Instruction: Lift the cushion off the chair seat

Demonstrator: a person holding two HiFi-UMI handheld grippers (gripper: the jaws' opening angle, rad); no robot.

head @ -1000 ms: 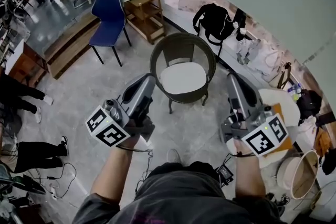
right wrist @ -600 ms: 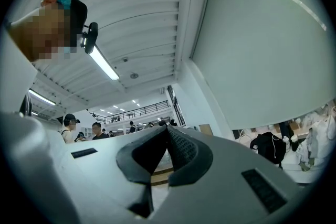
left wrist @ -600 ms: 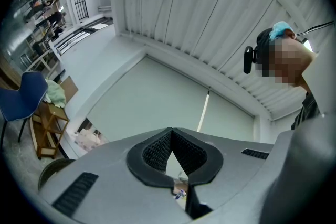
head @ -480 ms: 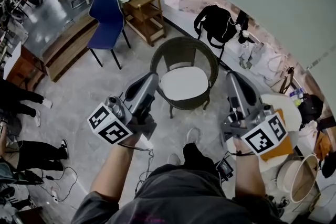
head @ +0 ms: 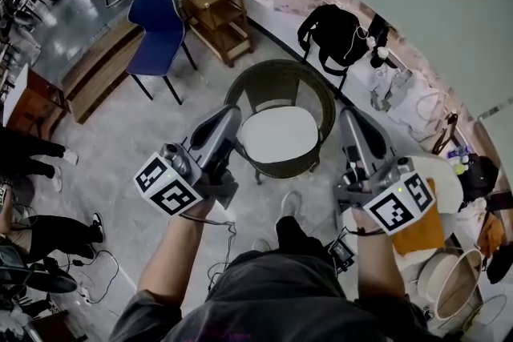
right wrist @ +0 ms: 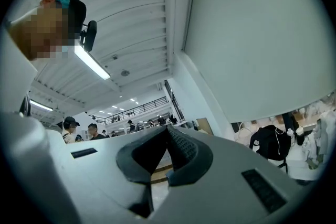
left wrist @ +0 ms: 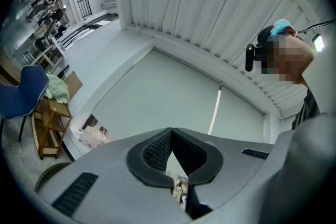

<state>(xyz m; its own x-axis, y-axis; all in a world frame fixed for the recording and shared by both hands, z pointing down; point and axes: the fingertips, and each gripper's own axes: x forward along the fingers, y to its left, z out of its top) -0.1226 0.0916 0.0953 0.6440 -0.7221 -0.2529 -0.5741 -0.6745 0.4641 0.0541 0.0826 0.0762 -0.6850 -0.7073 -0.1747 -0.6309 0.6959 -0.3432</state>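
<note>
A white round cushion lies on the seat of a dark wicker tub chair in the middle of the head view. My left gripper is held in the air, its tip just left of the chair's rim, jaws shut with nothing in them. Just right of the chair hangs my right gripper, also shut and empty. Both gripper views tilt upward at wall and ceiling; the left gripper and right gripper show closed tips, and the cushion is hidden there.
A blue chair and a wooden shelf trolley with a green cloth stand at the back left. Black bags and clutter line the wall at right. A person's shoe is near the chair's front. Bystanders' legs are at the left.
The person has stepped toward the chair. Both grippers have moved forward together and now flank the chair's front rim. Their jaws stay shut.
</note>
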